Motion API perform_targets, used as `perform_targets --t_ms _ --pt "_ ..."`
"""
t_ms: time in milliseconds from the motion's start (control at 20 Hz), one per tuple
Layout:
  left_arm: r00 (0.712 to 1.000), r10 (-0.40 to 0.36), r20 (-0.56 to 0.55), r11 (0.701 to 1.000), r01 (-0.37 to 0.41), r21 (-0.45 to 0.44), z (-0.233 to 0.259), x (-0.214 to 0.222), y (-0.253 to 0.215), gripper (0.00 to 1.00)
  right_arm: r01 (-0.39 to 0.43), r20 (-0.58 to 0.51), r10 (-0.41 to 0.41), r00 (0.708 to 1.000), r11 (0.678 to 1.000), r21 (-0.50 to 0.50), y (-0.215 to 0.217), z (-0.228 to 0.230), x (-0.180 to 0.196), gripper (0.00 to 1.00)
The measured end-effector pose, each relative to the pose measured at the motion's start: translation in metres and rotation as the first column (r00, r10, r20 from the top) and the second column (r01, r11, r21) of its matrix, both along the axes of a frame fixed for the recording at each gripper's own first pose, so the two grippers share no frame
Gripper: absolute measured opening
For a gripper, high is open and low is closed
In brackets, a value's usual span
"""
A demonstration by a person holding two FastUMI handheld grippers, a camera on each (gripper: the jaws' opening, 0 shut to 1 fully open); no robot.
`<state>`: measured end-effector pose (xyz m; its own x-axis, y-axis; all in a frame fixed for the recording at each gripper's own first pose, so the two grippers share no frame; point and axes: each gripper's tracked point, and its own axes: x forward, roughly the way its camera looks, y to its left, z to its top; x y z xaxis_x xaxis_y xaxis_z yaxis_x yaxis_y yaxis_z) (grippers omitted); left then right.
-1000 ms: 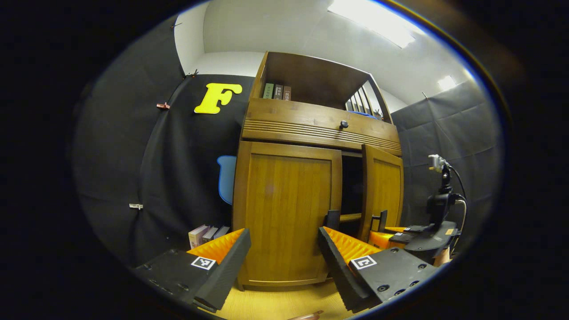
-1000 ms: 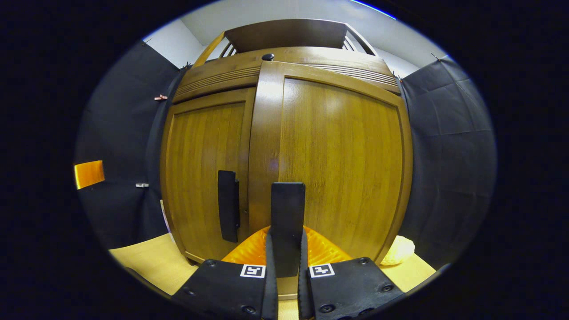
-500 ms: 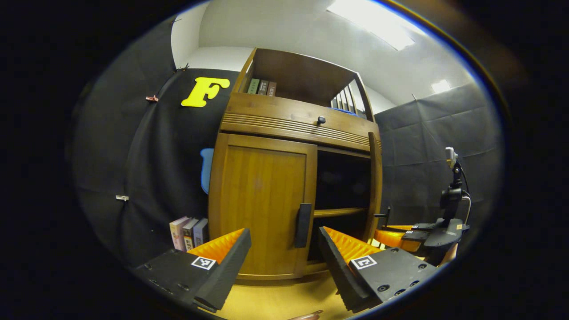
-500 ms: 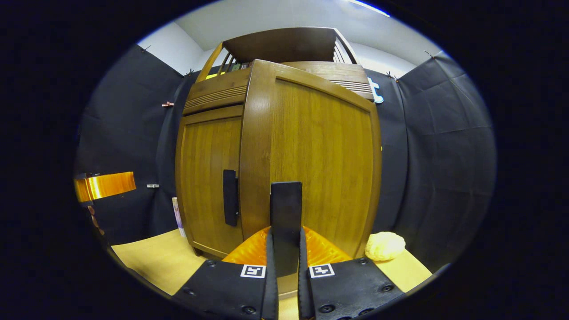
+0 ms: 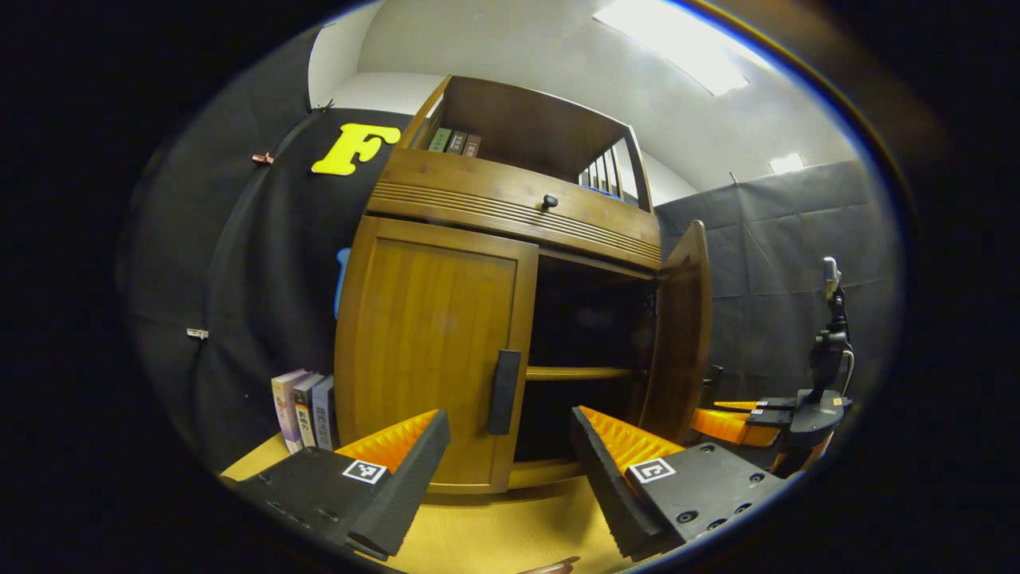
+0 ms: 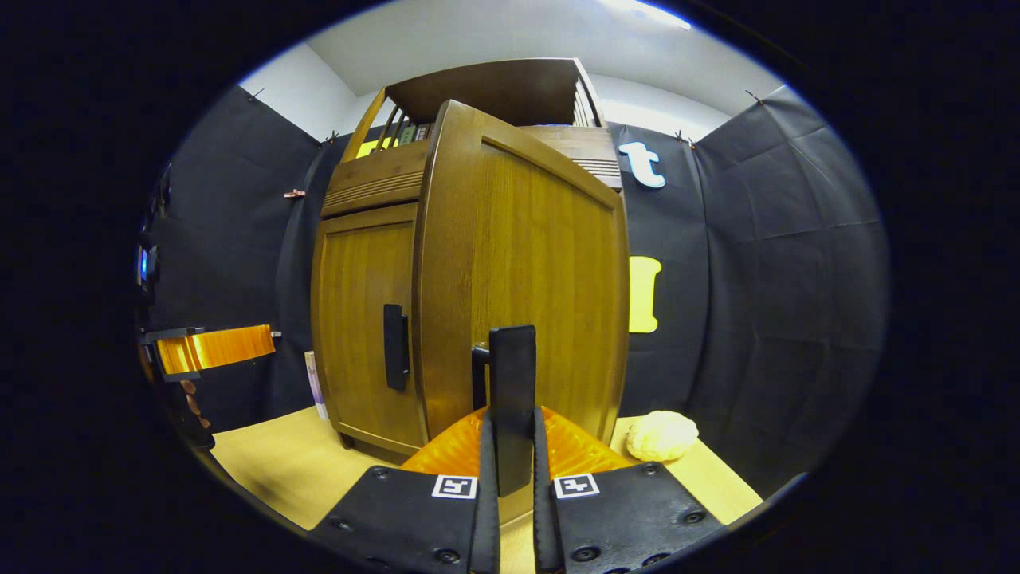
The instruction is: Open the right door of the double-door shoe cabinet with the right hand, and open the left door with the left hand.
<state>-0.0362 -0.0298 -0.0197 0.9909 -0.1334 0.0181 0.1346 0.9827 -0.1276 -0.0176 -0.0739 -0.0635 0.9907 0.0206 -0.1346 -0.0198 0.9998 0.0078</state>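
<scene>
Right gripper view: right gripper (image 6: 510, 478) clamped on the right door handle (image 6: 511, 399), both fingers pressed flat against the dark upright bar rising between them. Right door (image 6: 522, 271) swung well out from the shoe cabinet (image 6: 374, 179), its panel face-on to the camera. Left door (image 6: 362, 319) shut behind it to the left, with its own dark left door handle (image 6: 394, 347) upright near the inner edge. Pale lumpy object (image 6: 661, 436) on the wooden floor (image 6: 271, 462) just right of the open door's foot. Far left, the left gripper (image 6: 213, 348) seen from the side, well apart from the cabinet.

Left gripper view: left gripper (image 5: 510, 454) with jaws spread wide, holding nothing, short of the cabinet front. Left door handle (image 5: 504, 392) framed in the gap between the two fingers but farther off, not touched. Left door (image 5: 434, 351) closed; right door (image 5: 677, 327) standing open at the right, dark interior and one shelf (image 5: 586, 372) exposed. Drawer knob (image 5: 549, 201) above, row of books (image 5: 307, 410) upright on the floor beside the cabinet's left flank. Right gripper (image 5: 737, 418) low at the right by the open door.
</scene>
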Motion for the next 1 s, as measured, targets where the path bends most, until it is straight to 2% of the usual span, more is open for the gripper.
perform_targets --t_ms 100,150,200,400,600,700,750,800,1000 --pt "1.0 -0.001 -0.001 1.0 0.001 0.01 -0.001 0.003 -0.008 0.94 0.014 -0.001 -0.014 1.0 1.0 0.007 -0.011 0.002 -0.007 0.2" --pt "1.0 -0.001 0.0 1.0 0.001 0.014 -0.002 0.004 -0.012 0.94 0.023 0.001 -0.023 1.0 1.0 0.011 -0.017 0.004 -0.01 0.15" --pt "1.0 -0.002 0.0 1.0 0.002 0.017 -0.004 0.006 -0.017 0.94 0.032 0.003 -0.032 0.999 0.999 0.012 -0.023 0.006 -0.012 0.19" --pt "1.0 -0.015 0.004 0.999 0.015 0.033 -0.008 0.015 -0.037 0.94 0.092 -0.014 -0.092 0.996 0.996 0.009 -0.058 0.003 -0.021 0.19" --pt "1.0 -0.017 -0.002 0.999 0.017 0.039 -0.015 0.027 -0.053 0.94 0.137 0.005 -0.137 0.991 0.99 -0.04 -0.092 0.006 -0.032 0.19" --pt "0.999 -0.027 -0.017 0.999 0.028 0.039 -0.021 0.037 -0.06 0.94 0.14 0.008 -0.14 0.99 0.989 -0.043 -0.106 0.009 -0.037 0.14" --pt "0.999 -0.023 -0.022 0.999 0.024 0.037 -0.023 0.041 -0.061 0.94 0.139 0.007 -0.138 0.99 0.99 -0.032 -0.112 0.009 -0.039 0.04" --pt "1.0 -0.012 -0.022 0.999 0.013 0.033 -0.024 0.046 -0.06 0.94 0.143 0.011 -0.143 0.99 0.989 -0.026 -0.118 0.01 -0.041 0.14" --pt "0.998 0.064 -0.002 0.997 -0.064 0.05 -0.025 0.073 -0.048 0.95 0.205 0.03 -0.203 0.979 0.978 -0.049 -0.154 0.015 -0.048 0.14"
